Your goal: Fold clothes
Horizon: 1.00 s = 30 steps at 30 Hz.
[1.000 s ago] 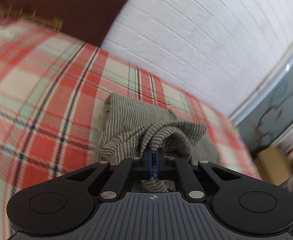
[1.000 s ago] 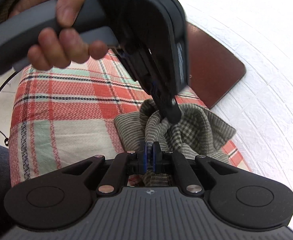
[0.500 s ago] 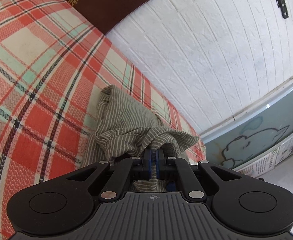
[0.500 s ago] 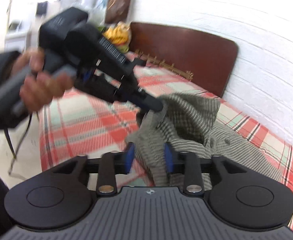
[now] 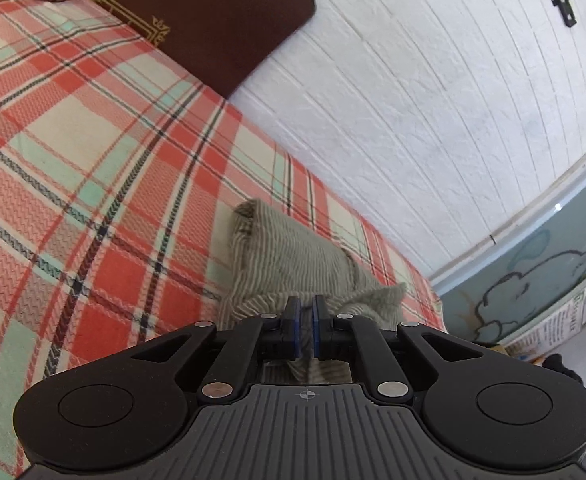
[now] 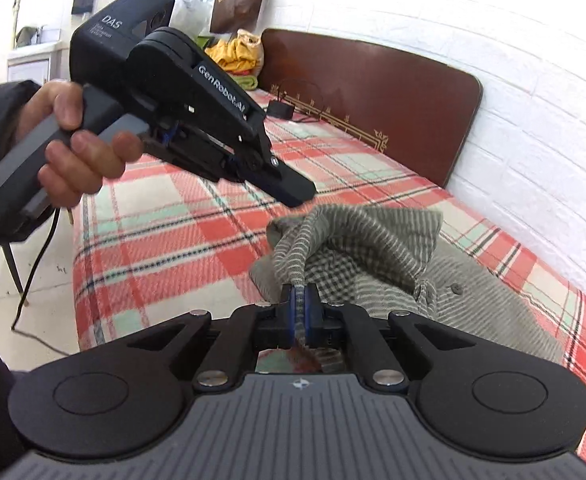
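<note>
pinching a fold of the striped shirt (image 6: 373,240) in my right gripper (image 6: 299,300) again after briefly letting go; my left gripper (image 5: 305,312) is opening, empty. shirt bunched on the plaid bedspread (image 5: 93,200), ready for the next fold.

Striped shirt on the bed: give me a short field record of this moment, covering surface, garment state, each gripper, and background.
surface: bed with red plaid blanket
garment: grey striped shirt, bunched, partly lifted, checked lining showing
right gripper: shut on a fold of the shirt
left gripper: jaws opening, a narrow gap between the pads, nothing pinched, shirt just beyond the tips
left hand: holds the left gripper's handle above the blanket
background: dark wooden headboard, white brick wall
</note>
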Tool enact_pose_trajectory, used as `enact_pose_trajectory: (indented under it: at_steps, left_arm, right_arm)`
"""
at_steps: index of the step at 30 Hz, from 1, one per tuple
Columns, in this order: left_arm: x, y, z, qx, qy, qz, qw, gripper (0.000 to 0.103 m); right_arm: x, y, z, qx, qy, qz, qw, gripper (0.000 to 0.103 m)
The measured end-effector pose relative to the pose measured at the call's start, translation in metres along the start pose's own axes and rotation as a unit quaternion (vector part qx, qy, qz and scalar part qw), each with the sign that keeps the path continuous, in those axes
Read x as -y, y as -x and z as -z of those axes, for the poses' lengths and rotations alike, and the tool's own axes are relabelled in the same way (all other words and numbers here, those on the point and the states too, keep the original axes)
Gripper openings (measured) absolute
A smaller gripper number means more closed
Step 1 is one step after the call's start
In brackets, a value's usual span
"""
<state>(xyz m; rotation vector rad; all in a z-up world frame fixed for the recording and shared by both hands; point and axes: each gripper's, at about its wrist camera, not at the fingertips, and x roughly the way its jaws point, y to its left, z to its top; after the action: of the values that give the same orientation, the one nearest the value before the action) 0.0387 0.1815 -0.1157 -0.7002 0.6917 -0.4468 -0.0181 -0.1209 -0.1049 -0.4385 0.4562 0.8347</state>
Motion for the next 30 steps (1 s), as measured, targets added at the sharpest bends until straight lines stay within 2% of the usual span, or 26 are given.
enact_pose_trajectory:
  at_steps: [3, 5, 8, 10, 12, 13, 16, 17, 20, 24, 30]
  left_arm:
    - [0.009, 0.004, 0.0, 0.004, -0.032, -0.004, 0.9995, 0.023]
    - [0.019, 0.008, 0.0, 0.008, -0.064, -0.008, 0.9979, 0.024]
    - [0.041, 0.011, 0.002, 0.01, -0.138, -0.01, 0.9903, 0.025]
    - [0.056, 0.008, 0.006, 0.008, -0.185, -0.02, 0.9825, 0.027]
    - [0.07, 0.002, 0.014, 0.005, -0.241, -0.042, 0.9696, 0.031]
    - [0.078, -0.002, 0.02, 0.004, -0.275, -0.056, 0.9597, 0.034]
    - [0.095, -0.011, 0.04, -0.007, -0.367, -0.088, 0.9262, 0.035]
    - [0.097, -0.014, 0.045, -0.012, -0.383, -0.09, 0.9193, 0.036]
    - [0.1, -0.021, 0.055, -0.013, -0.408, -0.107, 0.9067, 0.041]
    - [0.097, -0.031, 0.057, -0.005, -0.425, -0.14, 0.8942, 0.045]
    - [0.095, -0.042, 0.058, -0.014, -0.437, -0.145, 0.8877, 0.046]
  right_arm:
    - [0.011, 0.01, -0.002, 0.021, -0.034, -0.026, 0.999, 0.014]
    - [0.026, 0.02, -0.006, 0.045, -0.073, -0.046, 0.995, 0.017]
    - [0.055, 0.031, -0.015, 0.071, -0.138, -0.048, 0.987, 0.017]
    - [0.075, 0.024, -0.018, 0.065, -0.166, -0.039, 0.983, 0.018]
    - [0.094, 0.016, -0.02, 0.056, -0.192, -0.03, 0.979, 0.019]
    - [0.1, 0.011, -0.02, 0.051, -0.202, -0.033, 0.977, 0.021]
    - [0.114, -0.002, -0.019, 0.039, -0.229, -0.051, 0.971, 0.021]
    - [0.115, -0.005, -0.019, 0.037, -0.234, -0.059, 0.97, 0.021]
    - [0.119, -0.013, -0.02, 0.03, -0.242, -0.077, 0.967, 0.023]
    - [0.123, -0.027, -0.024, 0.015, -0.249, -0.084, 0.965, 0.027]
    - [0.13, -0.038, -0.022, 0.001, -0.275, -0.106, 0.956, 0.027]
